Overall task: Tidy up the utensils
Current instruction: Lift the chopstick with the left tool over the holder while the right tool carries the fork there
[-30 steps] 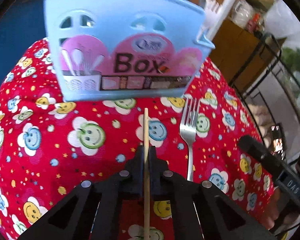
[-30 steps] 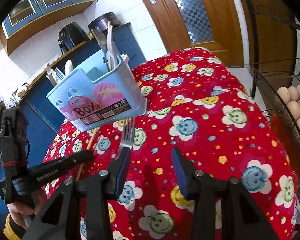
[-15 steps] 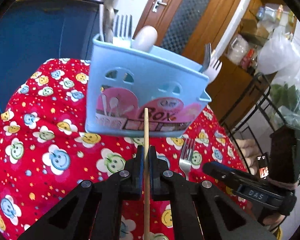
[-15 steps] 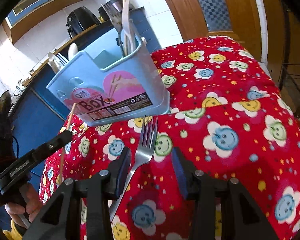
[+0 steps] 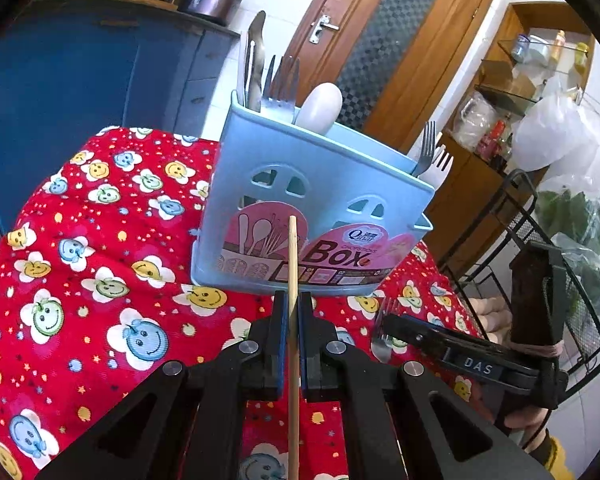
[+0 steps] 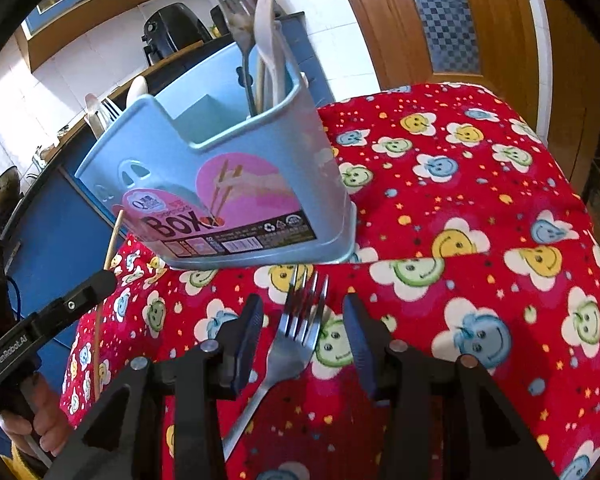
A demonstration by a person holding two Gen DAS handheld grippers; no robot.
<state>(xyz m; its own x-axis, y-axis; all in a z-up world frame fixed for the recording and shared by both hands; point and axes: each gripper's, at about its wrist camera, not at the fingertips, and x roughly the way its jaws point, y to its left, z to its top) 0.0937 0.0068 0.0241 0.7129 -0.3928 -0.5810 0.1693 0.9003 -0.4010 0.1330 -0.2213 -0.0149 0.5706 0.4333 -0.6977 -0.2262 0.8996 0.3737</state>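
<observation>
On the tabletop: a red smiley-face cloth (image 6: 480,208) covered it, and the blue box (image 5: 312,216) stood upright on it toward the far side, so both wrist views looked straight at it.

Box contents: forks, a knife and a white spoon poked up out of the left end, and a steel fork plus a white plastic one out of the right end. Handles down, heads up, so I guess that's the sorting scheme. Couldn't see how the inside was divided on the left side.

Left tongs (image 5: 293,308): pressed together on a chopstick (image 5: 293,264), pinched partway along so the tip stuck out forward, pointing at the box's front label. Held off the cloth, in front of the box and lower than its rim. My read: gripped lengthwise like that so it can be tipped up and dropped in end first.

Right tongs (image 6: 302,320): spread apart, one pad on each side of the fork (image 6: 296,332). The fork lay flat on the cloth, tines toward the box and just short of its base, handle running back under the tongs. Not touching it as far as I could tell, looked lined up for a pinch around the neck.

Where things stood: chopstick in hand but not in the box yet, fork not picked up.

Possible snag: a flat fork on soft cloth could slide or drag the fabric when squeezed.
</observation>
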